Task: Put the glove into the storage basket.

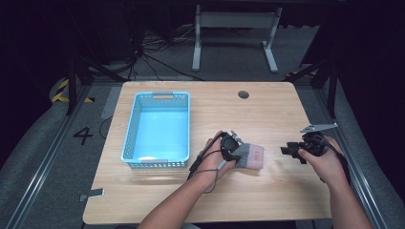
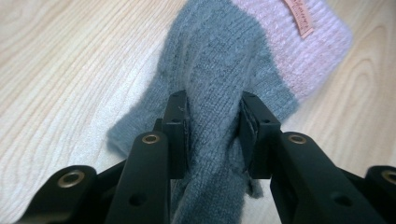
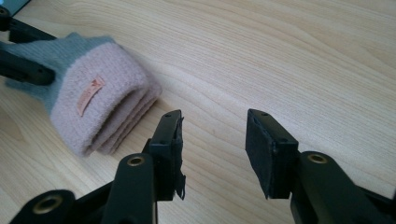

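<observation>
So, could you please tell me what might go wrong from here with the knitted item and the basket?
1. The left hand-held gripper pinches only a fold of the grey part of the knitted item, so the soft cloth could slip free when lifted.
2. Its pink cuff hangs loose and could catch the rim of the blue basket on the way in.
3. The right hand-held gripper is open, holding nothing, so it gives no support.

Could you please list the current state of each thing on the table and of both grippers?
Knitted item: grey with a pink cuff, lying on the table, its grey part pinched by the left gripper.
Left gripper: shut on the grey knit.
Right gripper: open, jaws apart, holding nothing, beside the pink cuff.
Blue basket: upright on the table; looks empty.
Table: wooden, bearing the basket and the knitted item.
</observation>
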Action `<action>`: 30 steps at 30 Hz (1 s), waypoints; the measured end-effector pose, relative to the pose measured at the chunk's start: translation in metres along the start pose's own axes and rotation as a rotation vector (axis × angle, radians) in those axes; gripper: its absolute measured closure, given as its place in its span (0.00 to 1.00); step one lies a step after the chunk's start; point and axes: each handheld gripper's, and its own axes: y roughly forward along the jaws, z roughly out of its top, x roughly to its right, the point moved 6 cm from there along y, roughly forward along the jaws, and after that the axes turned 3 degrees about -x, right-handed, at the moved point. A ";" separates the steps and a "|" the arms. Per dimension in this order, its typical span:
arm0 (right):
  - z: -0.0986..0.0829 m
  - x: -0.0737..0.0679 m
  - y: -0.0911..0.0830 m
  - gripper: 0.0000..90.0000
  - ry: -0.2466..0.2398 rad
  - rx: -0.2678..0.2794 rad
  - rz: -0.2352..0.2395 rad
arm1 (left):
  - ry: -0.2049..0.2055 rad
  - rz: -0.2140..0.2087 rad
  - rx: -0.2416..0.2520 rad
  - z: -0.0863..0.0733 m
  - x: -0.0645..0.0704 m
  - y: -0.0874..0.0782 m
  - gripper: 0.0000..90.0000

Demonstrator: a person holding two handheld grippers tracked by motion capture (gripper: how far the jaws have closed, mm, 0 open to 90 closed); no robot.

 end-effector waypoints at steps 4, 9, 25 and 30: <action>0.002 0.000 0.001 0.64 -0.003 0.000 0.002 | -0.006 -0.021 0.023 0.003 0.001 -0.016 0.75; 0.005 -0.001 0.002 0.63 -0.006 0.000 0.010 | 0.005 -0.024 0.043 0.007 0.001 -0.037 0.75; 0.017 -0.005 0.014 0.63 -0.030 -0.009 0.027 | -0.018 -0.004 0.099 0.006 -0.015 -0.090 0.75; 0.020 -0.006 0.018 0.63 -0.032 -0.016 0.038 | -0.039 0.015 0.113 -0.001 -0.027 -0.108 0.75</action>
